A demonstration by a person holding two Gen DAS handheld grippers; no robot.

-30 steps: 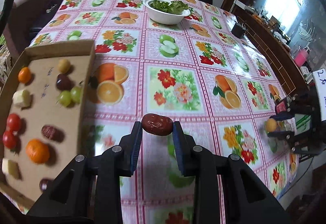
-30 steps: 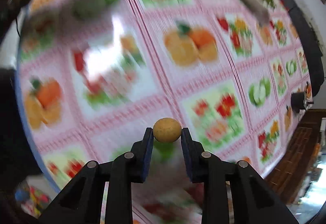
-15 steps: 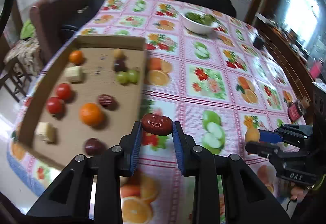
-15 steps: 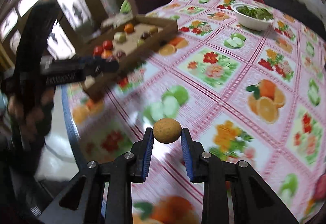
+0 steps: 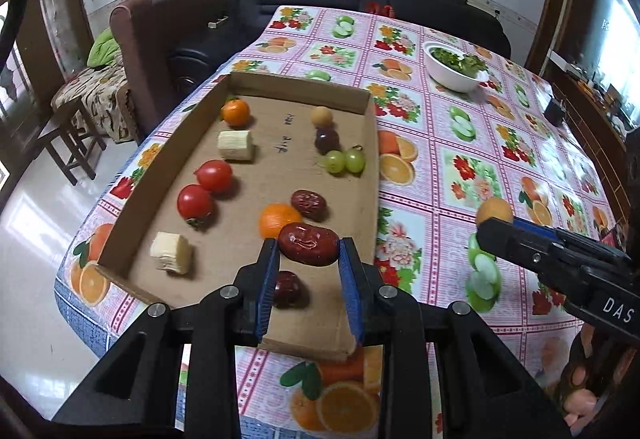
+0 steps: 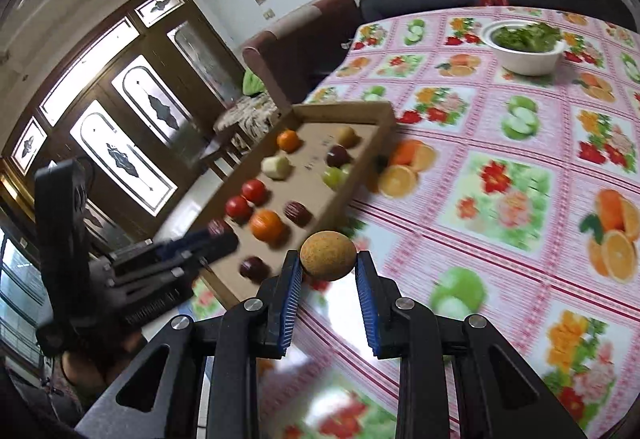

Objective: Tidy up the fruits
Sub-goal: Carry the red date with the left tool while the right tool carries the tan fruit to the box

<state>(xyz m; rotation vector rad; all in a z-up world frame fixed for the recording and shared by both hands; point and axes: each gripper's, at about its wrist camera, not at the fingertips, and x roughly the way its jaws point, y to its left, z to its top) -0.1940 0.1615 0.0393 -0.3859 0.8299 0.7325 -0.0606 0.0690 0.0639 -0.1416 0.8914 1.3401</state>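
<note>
Table: a pink fruit-print tablecloth (image 5: 472,143) covers it, a white bowl of greens (image 5: 454,71) at the far end.
Tray: an open cardboard tray (image 5: 280,87) sits at the table's near-left corner, holding oranges, tomatoes, banana pieces, green grapes and dark red dates.
Left gripper (image 5: 309,251): held above the tray's near end, blue pads pinching a red date (image 5: 309,242).
Right gripper (image 6: 328,259): held over the tablecloth just right of the tray, pads clamped on a round tan fruit (image 6: 328,256).
</note>
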